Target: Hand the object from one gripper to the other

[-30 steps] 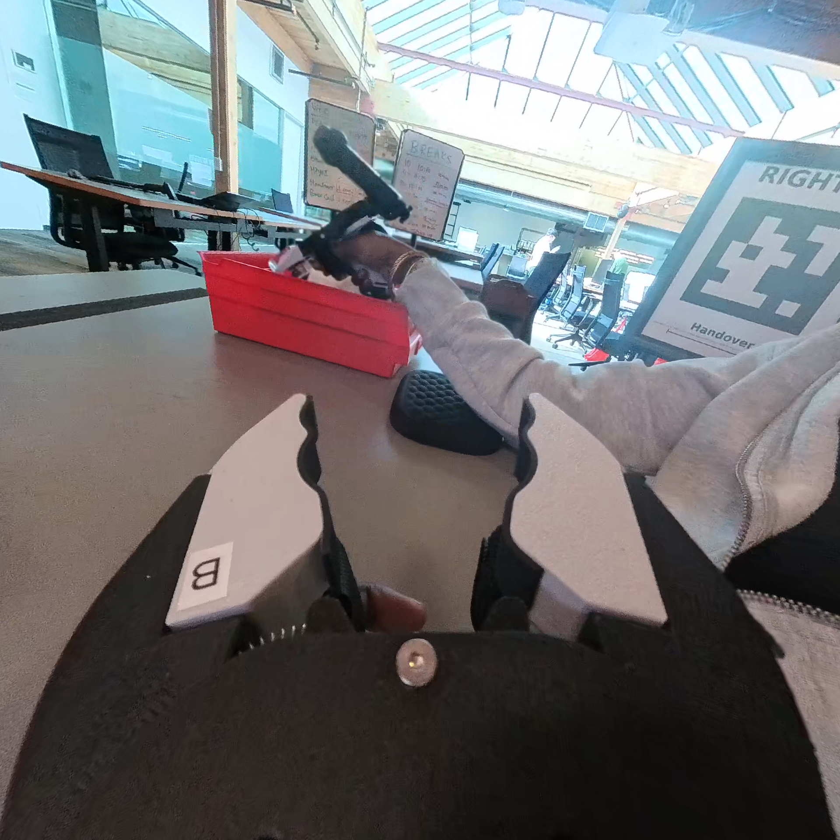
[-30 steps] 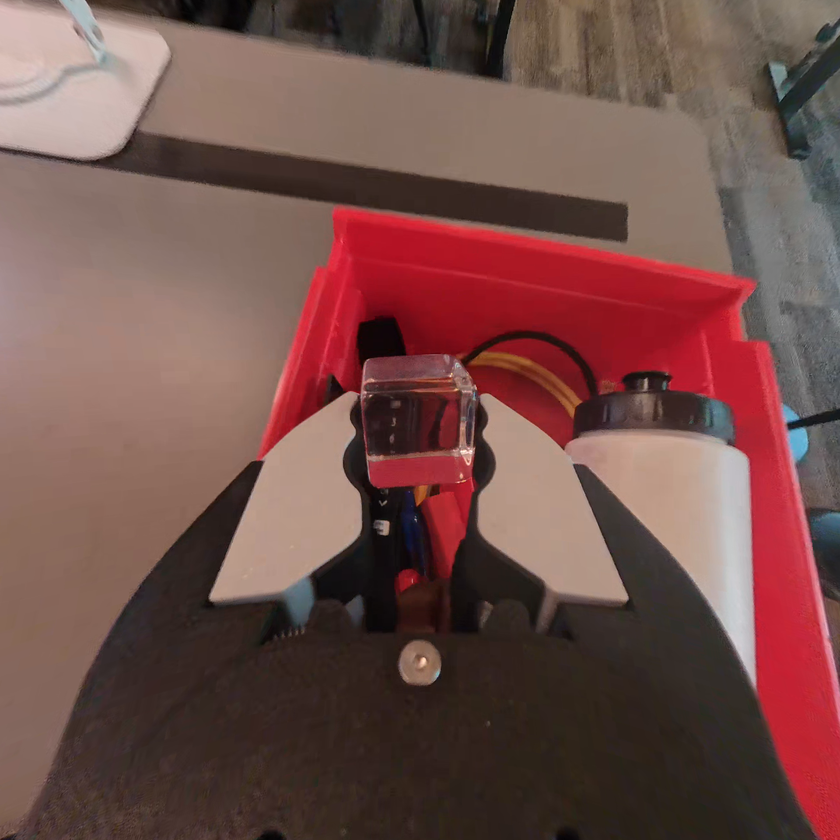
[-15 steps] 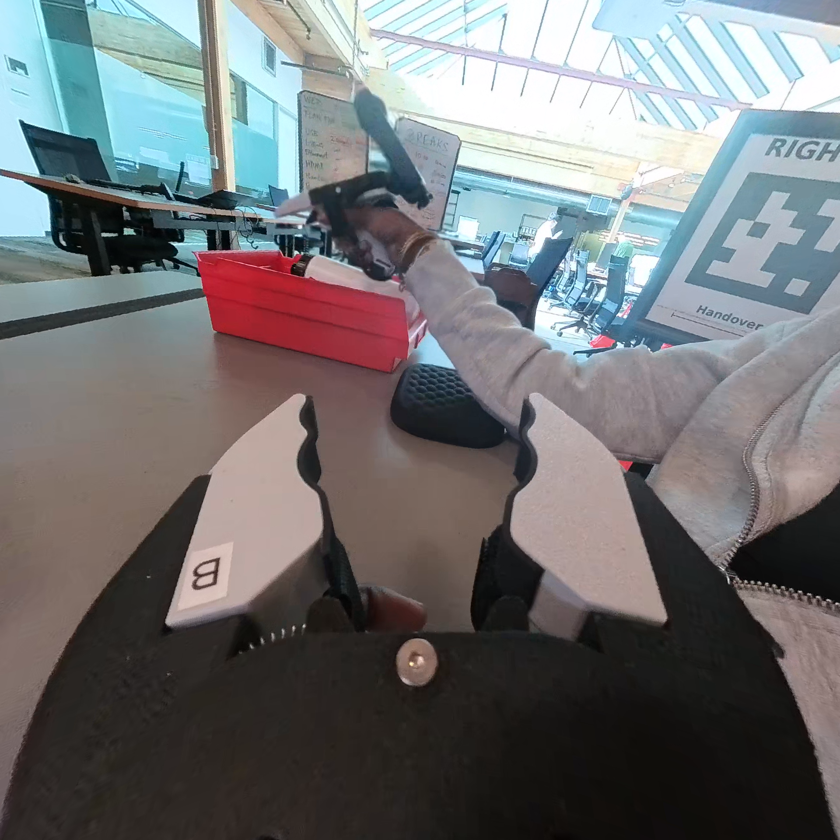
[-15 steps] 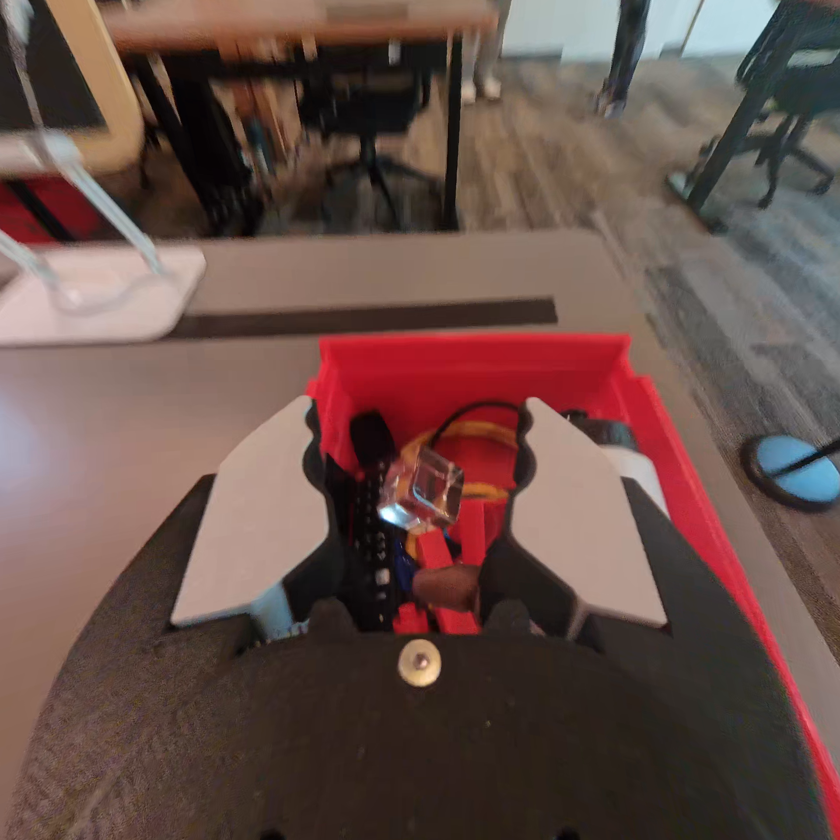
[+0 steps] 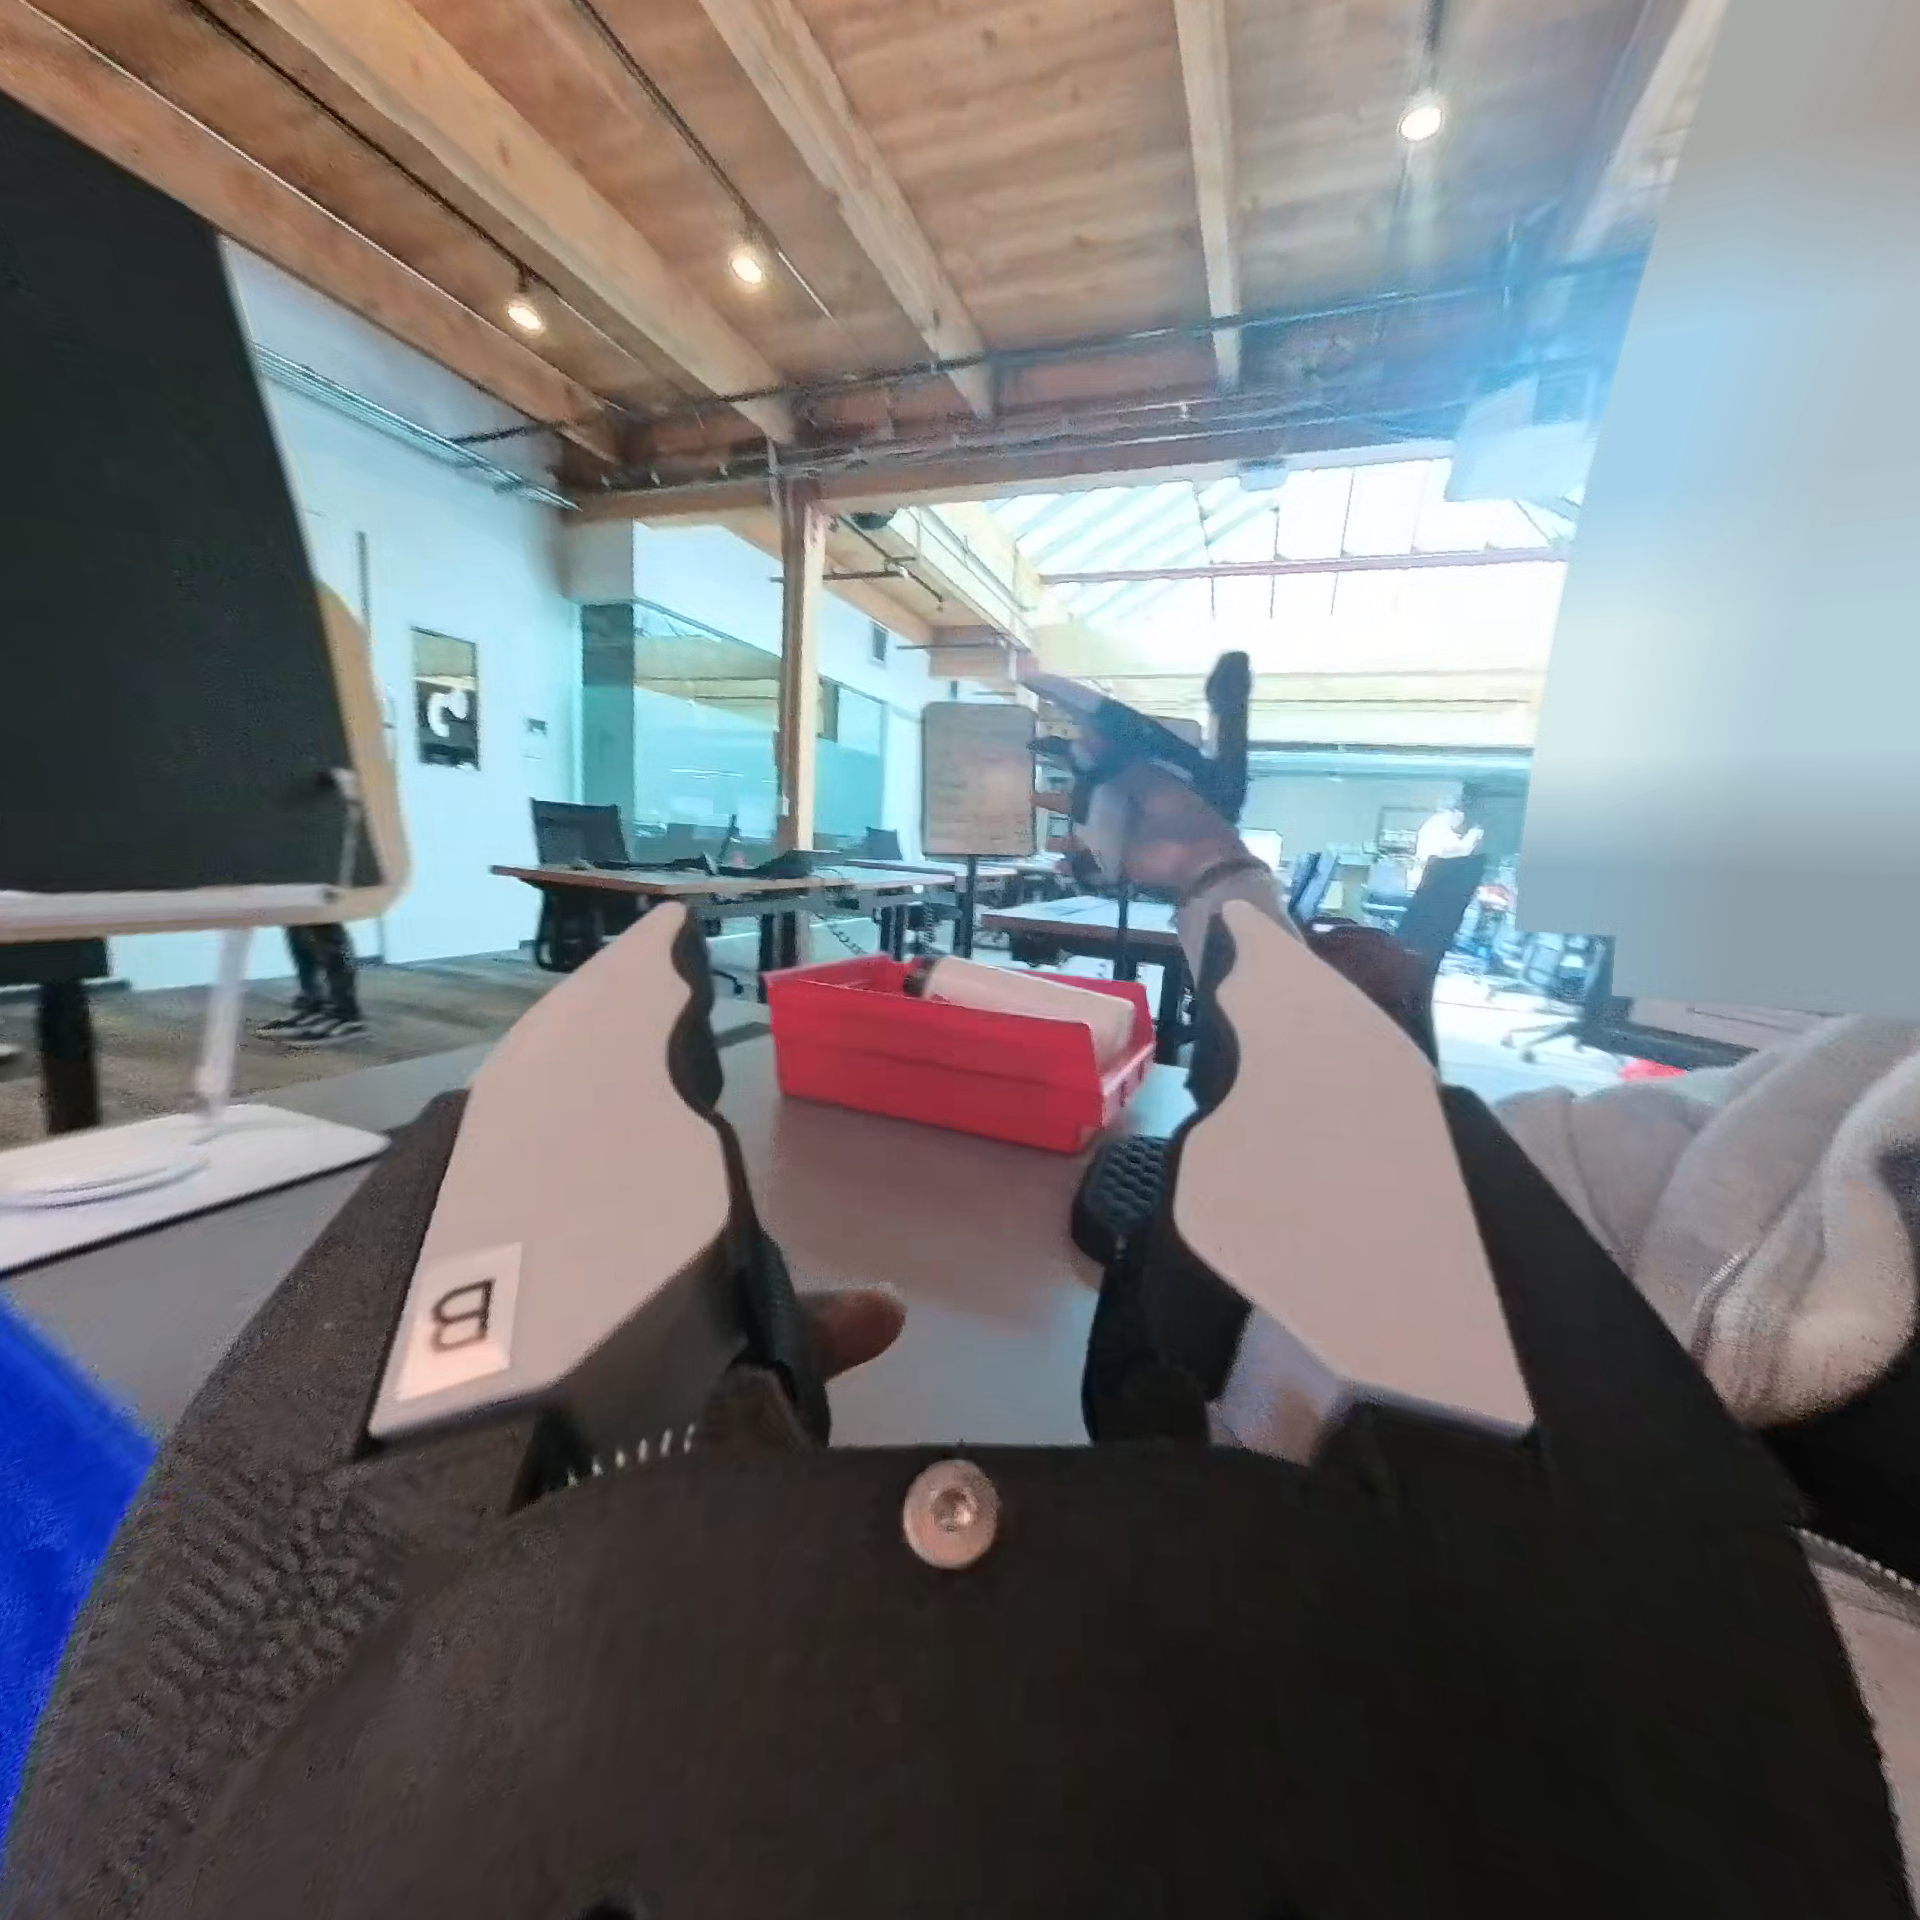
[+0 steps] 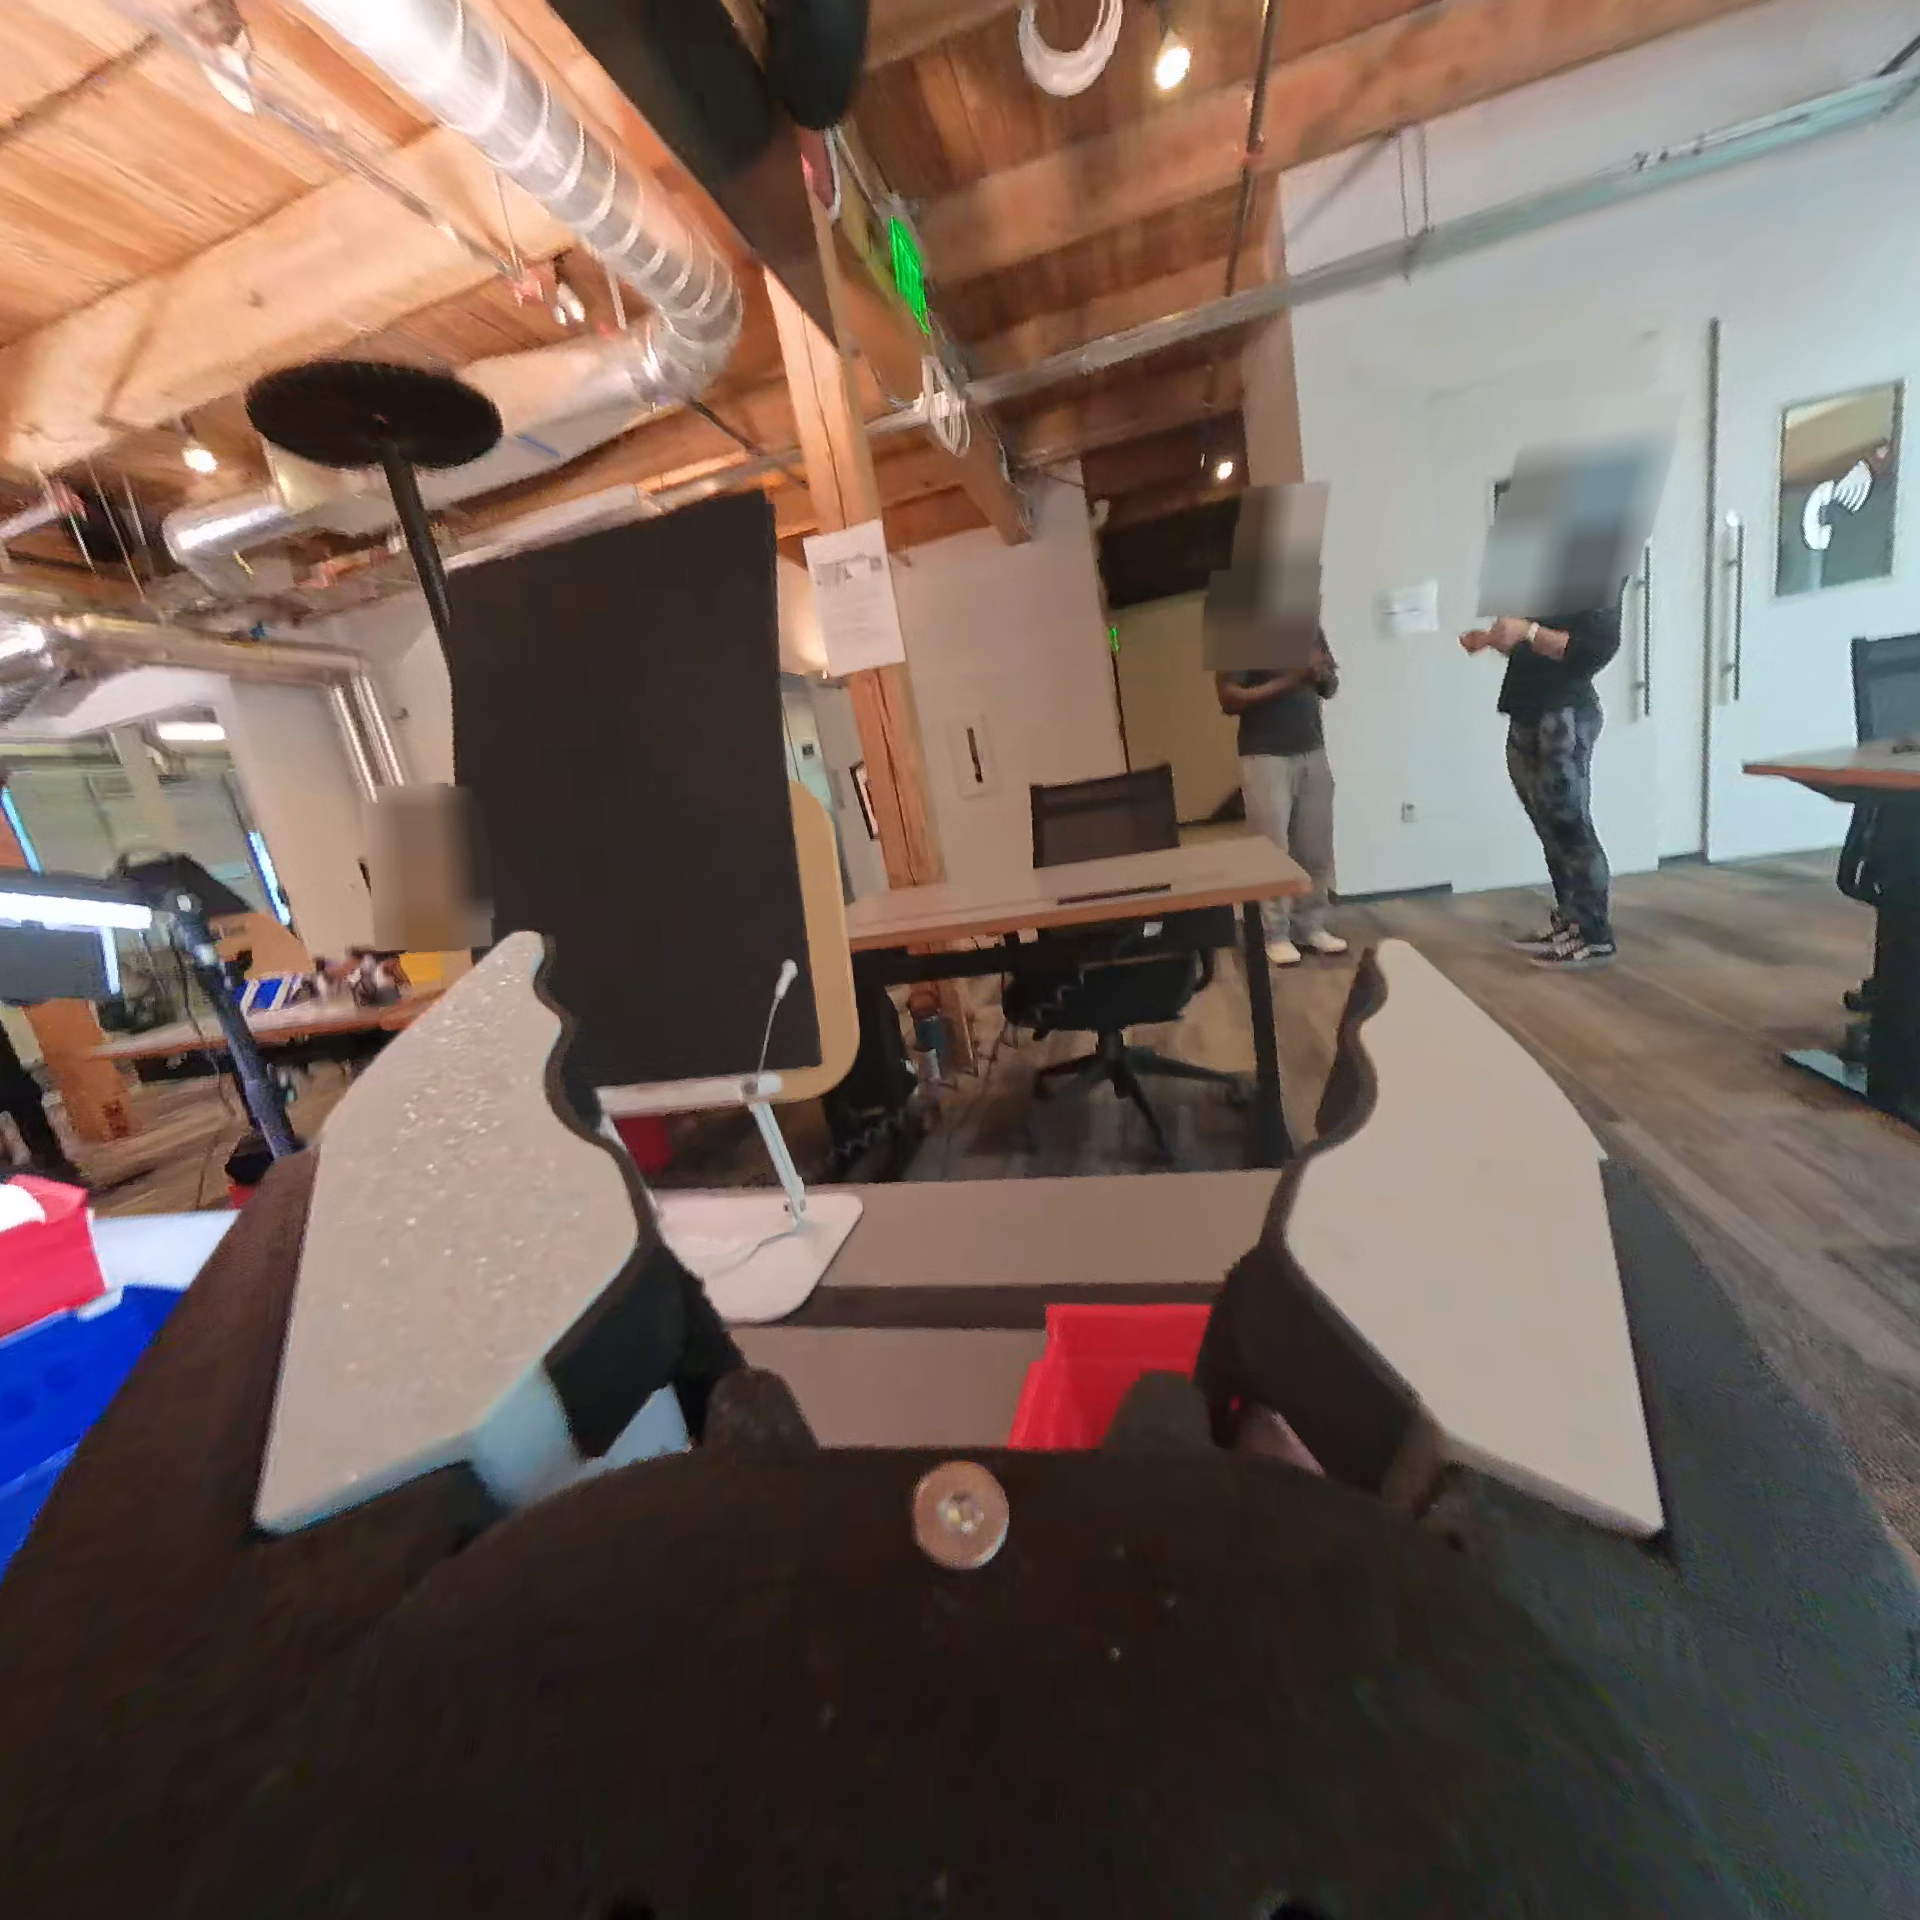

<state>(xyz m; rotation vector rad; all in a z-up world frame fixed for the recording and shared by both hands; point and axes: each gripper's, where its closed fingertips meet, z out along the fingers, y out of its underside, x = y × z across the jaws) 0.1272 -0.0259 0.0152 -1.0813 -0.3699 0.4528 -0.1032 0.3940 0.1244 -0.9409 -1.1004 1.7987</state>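
My left gripper (image 5: 951, 914) is open and empty, held low over the grey table (image 5: 935, 1247) and facing a red bin (image 5: 956, 1049). A white bottle (image 5: 1018, 997) lies in the bin. My right gripper (image 6: 956, 951) is open and empty, raised and looking out across the room. Only a corner of the red bin (image 6: 1122, 1361) shows below it. In the left wrist view the right gripper (image 5: 1101, 717) is held high in a hand above the bin's right end. The clear cube is not in view.
A black mesh pad (image 5: 1122, 1184) lies on the table before the bin. A black board on a white stand (image 6: 623, 790) is at the table's far left, and a blue bin (image 6: 62, 1382) beside it. A grey sleeve (image 5: 1714, 1195) is at the right. People stand beyond the table. The gap from one gripper's tips to the other's is roughly 50 centimetres.
My right gripper opened and let the clear cube drop into the red bin. It then rose and tilted up to face the room. My left gripper lifted and turned left, still open.
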